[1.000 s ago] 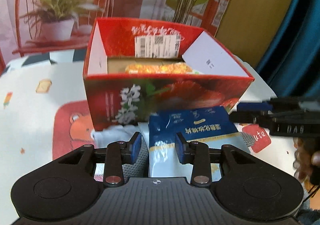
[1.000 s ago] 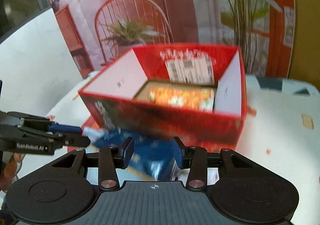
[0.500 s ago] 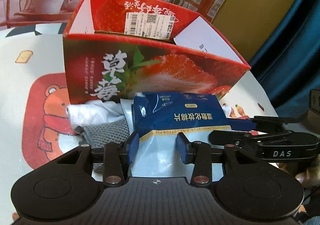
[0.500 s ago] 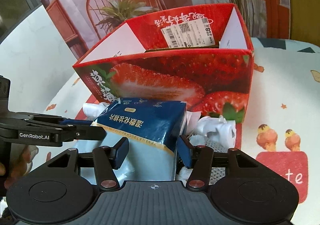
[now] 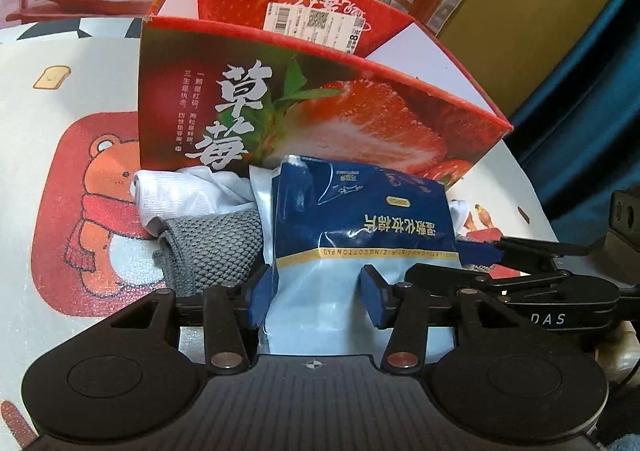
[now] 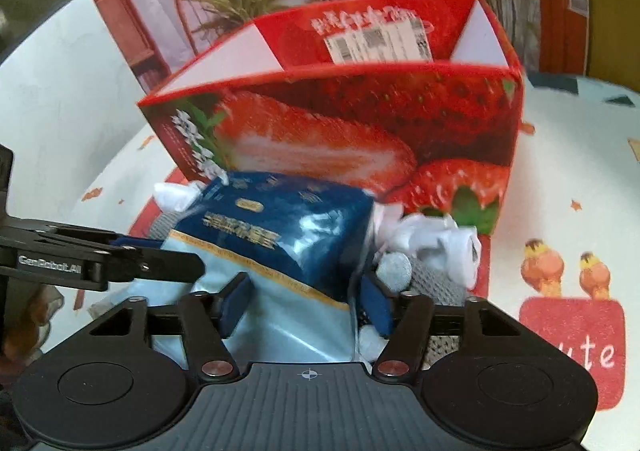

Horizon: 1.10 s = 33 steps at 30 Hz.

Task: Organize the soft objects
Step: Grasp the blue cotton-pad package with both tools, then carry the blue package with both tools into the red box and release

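A blue and pale-blue cotton pad packet [image 5: 352,227] lies on a pile of cloths in front of the red strawberry box [image 5: 304,119]. My left gripper [image 5: 318,301] is open, its fingers either side of the packet's near end. My right gripper [image 6: 302,299] is open around the same packet [image 6: 280,235] from the other side. A grey knit cloth [image 5: 216,247] and a white cloth [image 5: 188,195] lie under and beside the packet. The box [image 6: 360,139] stands open at the top just behind.
The table has a cartoon-print cloth with a red bear patch [image 5: 92,211]. A red "cute" patch [image 6: 572,347] lies at the right. A backdrop with chair and plant stands behind the box. A blue curtain [image 5: 592,91] hangs at the far right.
Both grippers have come down from box height with the packet to the cloth pile in front of the box. The jaws have widened around it.
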Each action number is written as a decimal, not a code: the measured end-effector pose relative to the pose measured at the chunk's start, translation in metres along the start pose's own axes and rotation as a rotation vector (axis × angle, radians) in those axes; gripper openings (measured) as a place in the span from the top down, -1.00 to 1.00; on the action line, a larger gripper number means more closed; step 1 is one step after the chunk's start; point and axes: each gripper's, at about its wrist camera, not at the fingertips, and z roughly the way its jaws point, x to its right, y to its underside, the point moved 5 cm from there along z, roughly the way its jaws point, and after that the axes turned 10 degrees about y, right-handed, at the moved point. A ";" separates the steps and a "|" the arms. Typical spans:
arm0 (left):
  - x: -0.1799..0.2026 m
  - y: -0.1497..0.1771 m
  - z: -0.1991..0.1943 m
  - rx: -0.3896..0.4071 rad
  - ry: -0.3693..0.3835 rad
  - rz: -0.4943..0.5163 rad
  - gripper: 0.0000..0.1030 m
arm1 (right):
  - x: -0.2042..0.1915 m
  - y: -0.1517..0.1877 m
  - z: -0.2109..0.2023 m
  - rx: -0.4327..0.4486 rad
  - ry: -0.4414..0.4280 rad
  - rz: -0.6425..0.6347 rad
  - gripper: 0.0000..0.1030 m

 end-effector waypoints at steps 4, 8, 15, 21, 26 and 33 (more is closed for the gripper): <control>0.001 -0.001 0.000 -0.006 -0.003 0.003 0.03 | 0.008 0.003 0.005 -0.028 -0.042 0.075 -0.15; 0.007 -0.003 -0.003 -0.007 -0.012 0.040 0.14 | 0.002 -0.002 -0.005 -0.002 -0.021 0.017 0.06; 0.022 -0.010 -0.023 0.027 0.022 0.077 0.24 | -0.007 -0.015 -0.029 0.047 -0.010 -0.082 0.28; 0.035 -0.023 -0.047 0.090 0.037 0.124 0.24 | -0.017 -0.037 -0.057 0.114 -0.013 -0.175 0.28; 0.046 -0.048 -0.066 0.163 0.011 0.167 0.24 | -0.027 -0.066 -0.075 0.180 -0.018 -0.260 0.28; 0.053 -0.092 -0.073 0.245 -0.050 0.190 0.24 | -0.038 -0.118 -0.075 0.282 0.013 -0.378 0.29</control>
